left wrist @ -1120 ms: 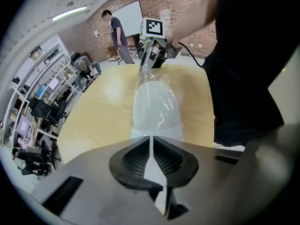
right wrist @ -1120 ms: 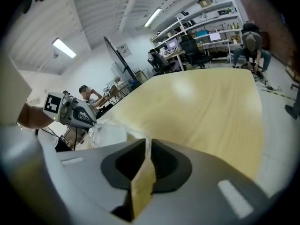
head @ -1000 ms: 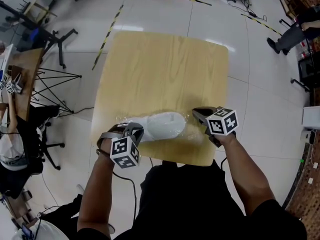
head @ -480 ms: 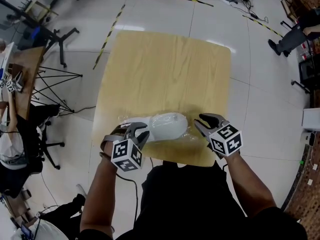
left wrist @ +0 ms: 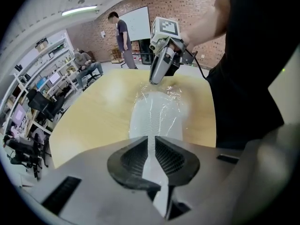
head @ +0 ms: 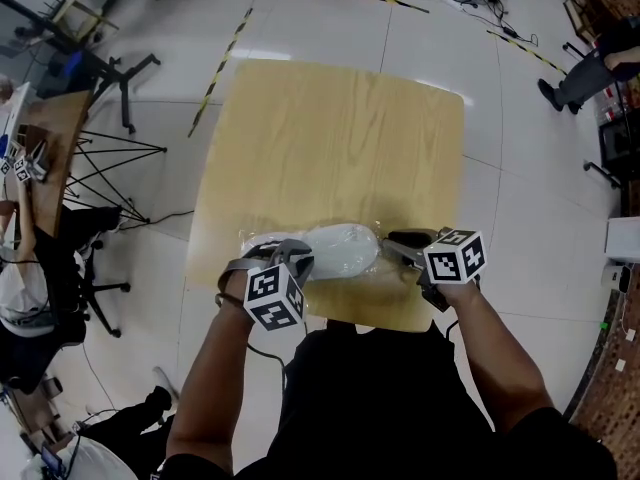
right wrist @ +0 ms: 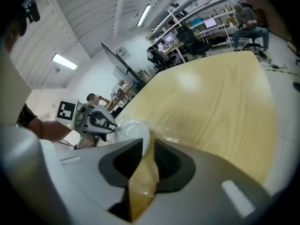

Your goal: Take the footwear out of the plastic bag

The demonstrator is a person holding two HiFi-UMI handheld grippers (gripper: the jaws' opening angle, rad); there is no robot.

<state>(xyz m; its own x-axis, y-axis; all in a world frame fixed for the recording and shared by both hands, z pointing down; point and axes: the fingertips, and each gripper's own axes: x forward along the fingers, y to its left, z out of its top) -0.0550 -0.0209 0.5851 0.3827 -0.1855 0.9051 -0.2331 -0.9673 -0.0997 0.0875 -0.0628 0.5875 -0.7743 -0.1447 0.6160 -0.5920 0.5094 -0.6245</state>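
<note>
A white shoe (head: 338, 249) lies sealed in a clear plastic bag (left wrist: 158, 108) near the front edge of a light wooden table (head: 330, 138), just ahead of the person working over it with a gripper in each hand. The left gripper (head: 291, 257) points steeply down at the bag's left end. The right gripper (head: 396, 241) reaches in at a shallower angle to the crumpled film beyond the shoe's rounded right end.

Both sets of jaws have just been closing and now stand a narrow slit apart. The wrapped shoe shows white through the left gripper's gap, and wrinkled film over bare wood shows through the right's. Neither pair of pads visibly presses on anything, so neither gripper has a hold yet.

The shoe looks light and fairly firm, likely to keep its shape if pinched at the sole edge or the collar. The bag is the awkward part. Thin, glossy and limp, it would probably slip between the pads, or stretch and tear, rather than carry the load.

The loose film past the shoe's end, where the right gripper is set, seems the best place to grip the bag, bunched so there is more than one layer to bite. Which end is the bag's mouth cannot be made out. The shoe would have to come out that way while the other gripper pins the film.
</note>
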